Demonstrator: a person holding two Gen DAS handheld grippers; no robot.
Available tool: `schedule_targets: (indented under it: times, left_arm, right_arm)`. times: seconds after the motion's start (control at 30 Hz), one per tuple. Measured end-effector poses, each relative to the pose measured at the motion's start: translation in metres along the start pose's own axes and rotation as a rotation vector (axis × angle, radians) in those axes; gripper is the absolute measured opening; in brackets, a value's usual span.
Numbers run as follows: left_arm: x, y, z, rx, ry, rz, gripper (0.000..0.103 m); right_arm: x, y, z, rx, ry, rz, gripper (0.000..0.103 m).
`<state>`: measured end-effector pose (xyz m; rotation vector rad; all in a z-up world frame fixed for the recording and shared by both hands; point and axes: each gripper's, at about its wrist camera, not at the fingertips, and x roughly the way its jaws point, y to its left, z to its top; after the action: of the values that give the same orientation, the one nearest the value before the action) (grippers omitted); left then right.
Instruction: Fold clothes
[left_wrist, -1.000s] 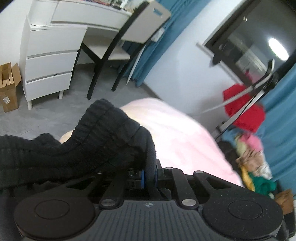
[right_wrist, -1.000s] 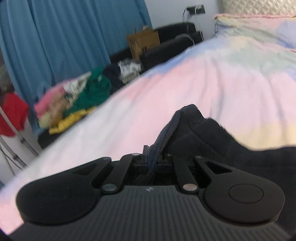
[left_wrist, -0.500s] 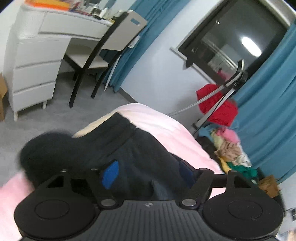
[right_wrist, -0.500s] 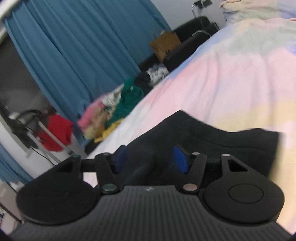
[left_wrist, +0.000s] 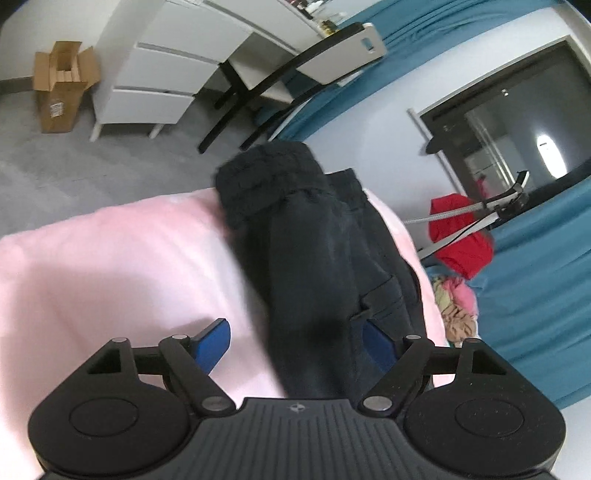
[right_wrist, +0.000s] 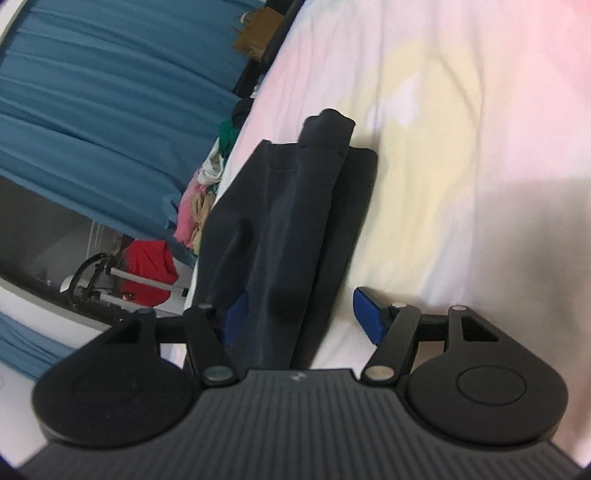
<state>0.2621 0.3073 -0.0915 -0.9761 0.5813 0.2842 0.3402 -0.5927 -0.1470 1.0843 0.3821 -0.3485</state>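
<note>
Released trousers (left_wrist: 314, 266) (folded) — pink bedspread (left_wrist: 129, 266)

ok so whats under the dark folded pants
The dark pants lie on the pastel bedspread, which shows all around them. Whatever sits directly beneath the fabric layers is covered. Both grippers are open.

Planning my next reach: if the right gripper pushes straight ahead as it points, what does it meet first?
Most likely the folded dark trousers, lying between the open right gripper on the bed cover; depth is unclear.

Folded dark trousers (left_wrist: 314, 266) lie on pastel bed (left_wrist: 122, 266).
</note>
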Motion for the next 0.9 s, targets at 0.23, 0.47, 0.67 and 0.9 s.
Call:
schedule_targets:
  times: [0.23, 0.47, 0.67, 0.9]
  left_arm:
    - [0.039, -0.014, 0.012, -0.098, -0.181, 0.108, 0.048]
    - [0.015, -0.055, 0.024, 0.0, -0.266, 0.127, 0.009]
    - [-0.05, -0.049, 0.033, -0.007, -0.256, 0.089, 0.008]
    - [-0.154, 0.0, 0.041, 0.032, -0.216, 0.064, 0.006]
  right_arm:
    - [0.042, 0.009, 0.003, -0.048, -0.04, -0.016, 0.062]
    - [0.027, 0.027, 0.011, -0.056, -0.11, -0.03, 0.012]
    - [-0.024, 0.033, 0.014, -0.056, -0.137, 0.001, 0.011]
    - [-0.104, -0.008, -0.003, 0.016, -0.099, -0.006, 0.011]
